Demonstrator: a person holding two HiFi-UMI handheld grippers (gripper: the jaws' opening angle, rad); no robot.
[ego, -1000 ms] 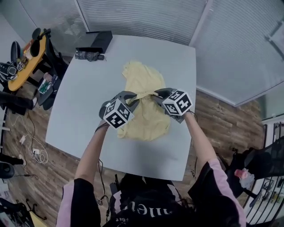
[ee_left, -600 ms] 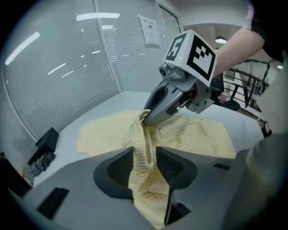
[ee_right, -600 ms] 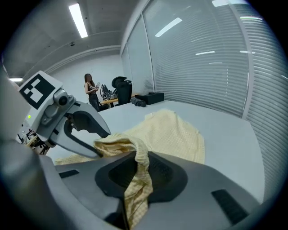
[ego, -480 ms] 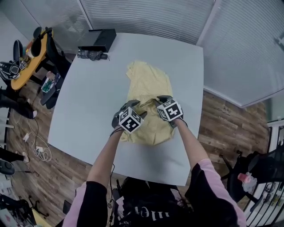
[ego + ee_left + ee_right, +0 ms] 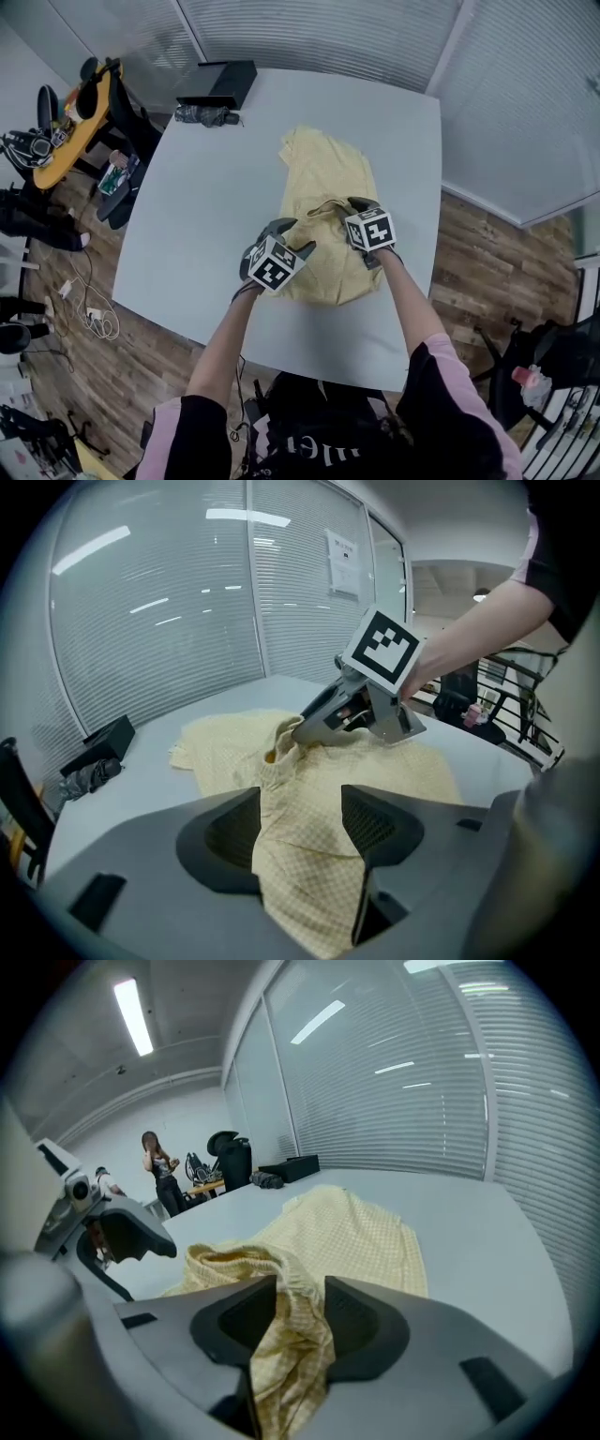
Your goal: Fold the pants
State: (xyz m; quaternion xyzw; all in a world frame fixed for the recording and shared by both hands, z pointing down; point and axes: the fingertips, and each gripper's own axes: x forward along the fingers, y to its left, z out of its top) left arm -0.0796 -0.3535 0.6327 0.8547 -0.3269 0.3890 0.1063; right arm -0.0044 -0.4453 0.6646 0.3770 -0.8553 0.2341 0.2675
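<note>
1. The pants (image 5: pixel 326 173) lie in a long heap on the right half of the bench (image 5: pixel 202 202). A raised, bunched ridge of cloth runs across them between the two tongs.
2. The left tongs (image 5: pixel 300 829) have just been opening and now stand spread wide. Cloth lies in the gap, but neither pad presses on it.
3. The right tongs (image 5: pixel 300 1321) have also just been opening. A bunch of cloth fills their narrower gap and stands lifted at the tip, so they seem to pinch the pants lightly.
4. The step in hand looks like setting down a folded-over end and letting go.
5. The next move probably calls for the right tongs to spread fully. Both would then draw back without dragging the ridge, and the lump would need flattening before another fold.
6. The pants' right side runs near the bench's right edge, and their near end sits fairly close to the near edge.
7. To the left there is wide bare bench. A black box (image 5: pixel 223 82) and a dark bundle (image 5: pixel 208 115) sit well apart at the far corner.
</note>
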